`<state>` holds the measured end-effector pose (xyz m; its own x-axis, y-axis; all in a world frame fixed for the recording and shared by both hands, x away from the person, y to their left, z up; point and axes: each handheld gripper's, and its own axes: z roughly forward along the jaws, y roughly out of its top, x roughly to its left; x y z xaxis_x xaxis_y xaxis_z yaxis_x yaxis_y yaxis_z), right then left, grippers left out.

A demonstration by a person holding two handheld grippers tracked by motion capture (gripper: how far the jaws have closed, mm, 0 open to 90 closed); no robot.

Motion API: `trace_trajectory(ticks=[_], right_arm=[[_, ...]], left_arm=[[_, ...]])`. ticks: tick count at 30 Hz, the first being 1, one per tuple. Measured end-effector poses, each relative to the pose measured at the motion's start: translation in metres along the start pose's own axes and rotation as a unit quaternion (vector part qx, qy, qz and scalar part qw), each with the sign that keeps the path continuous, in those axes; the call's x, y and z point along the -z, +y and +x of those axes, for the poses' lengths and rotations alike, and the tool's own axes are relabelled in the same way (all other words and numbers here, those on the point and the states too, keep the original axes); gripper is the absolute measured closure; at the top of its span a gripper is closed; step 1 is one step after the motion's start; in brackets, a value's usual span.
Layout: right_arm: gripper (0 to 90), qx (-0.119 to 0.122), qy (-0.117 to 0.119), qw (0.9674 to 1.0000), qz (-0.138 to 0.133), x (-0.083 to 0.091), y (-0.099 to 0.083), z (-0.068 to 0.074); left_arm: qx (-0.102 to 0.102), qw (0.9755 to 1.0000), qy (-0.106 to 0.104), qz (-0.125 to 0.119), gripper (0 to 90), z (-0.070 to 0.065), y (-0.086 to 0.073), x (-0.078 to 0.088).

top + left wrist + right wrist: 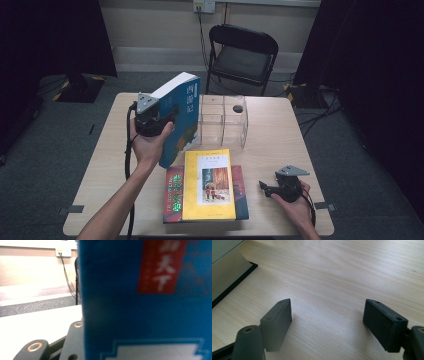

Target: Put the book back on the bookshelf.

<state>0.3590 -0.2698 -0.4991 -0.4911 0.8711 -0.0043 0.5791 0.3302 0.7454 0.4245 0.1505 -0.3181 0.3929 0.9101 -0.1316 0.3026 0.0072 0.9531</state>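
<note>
A thick blue book (182, 115) stands tilted on its lower edge near the table's middle left. My left gripper (169, 118) is shut on it from the left side. In the left gripper view the blue cover (145, 310) rises close ahead, hiding one jaw. A yellow book (209, 185) lies flat on a red book (173, 195) at the front centre. My right gripper (265, 188) rests low at the front right, pointing left toward that stack. Its jaws (328, 312) stand wide open over bare wood, with the stack's page edge (224, 272) at the upper left.
A clear plastic divider box (223, 120) stands behind the stack, just right of the blue book, with a small dark object (238, 108) inside. The wooden table (280, 145) has bare room on its right half. A black folding chair (242, 55) stands beyond the far edge.
</note>
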Motion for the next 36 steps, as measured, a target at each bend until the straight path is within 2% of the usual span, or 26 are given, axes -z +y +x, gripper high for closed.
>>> trace_trajectory(ticks=[6, 8, 14, 16, 20, 22, 24, 29, 32, 36], right_arm=[[22.9, 0.000, 0.000, 1.0000, 0.000, 0.000, 0.000, 0.000], [22.9, 0.000, 0.000, 1.0000, 0.000, 0.000, 0.000, 0.000], [22.9, 0.001, 0.001, 1.0000, 0.000, 0.000, 0.000, 0.000], [22.9, 0.002, 0.002, 1.0000, 0.001, 0.000, 0.000, 0.001], [22.9, 0.002, 0.003, 1.0000, 0.001, 0.001, 0.000, 0.001], [22.9, 0.002, 0.003, 1.0000, 0.001, 0.001, 0.000, 0.001], [22.9, 0.002, 0.003, 1.0000, 0.001, 0.001, 0.000, 0.001], [22.9, 0.002, 0.003, 1.0000, 0.001, 0.001, 0.000, 0.001], [22.9, 0.002, 0.003, 1.0000, 0.001, 0.001, 0.000, 0.001], [22.9, 0.002, 0.003, 1.0000, 0.001, 0.001, 0.000, 0.001]], left_arm=[[-0.011, 0.9998, 0.017, -0.005, 61.8, -0.003, 0.005, -0.013], [-0.006, 0.9999, 0.015, -0.005, 61.7, -0.002, 0.006, -0.017], [-0.023, 0.9995, 0.022, -0.010, 61.8, -0.006, 0.005, -0.031], [-0.019, 0.9995, 0.020, -0.017, 61.7, -0.005, 0.004, -0.036], [-0.027, 0.9993, 0.020, -0.016, 61.8, -0.004, 0.002, -0.047], [-0.026, 0.9992, 0.021, -0.023, 61.7, -0.003, -0.001, -0.052], [-0.034, 0.9989, 0.020, -0.024, 61.7, -0.003, -0.005, -0.056], [-0.034, 0.9991, 0.013, -0.021, 61.6, -0.003, -0.014, -0.060], [-0.026, 0.9993, 0.011, -0.022, 61.6, -0.001, -0.026, -0.062], [-0.029, 0.9992, 0.005, -0.025, 61.5, -0.001, -0.038, -0.062]])
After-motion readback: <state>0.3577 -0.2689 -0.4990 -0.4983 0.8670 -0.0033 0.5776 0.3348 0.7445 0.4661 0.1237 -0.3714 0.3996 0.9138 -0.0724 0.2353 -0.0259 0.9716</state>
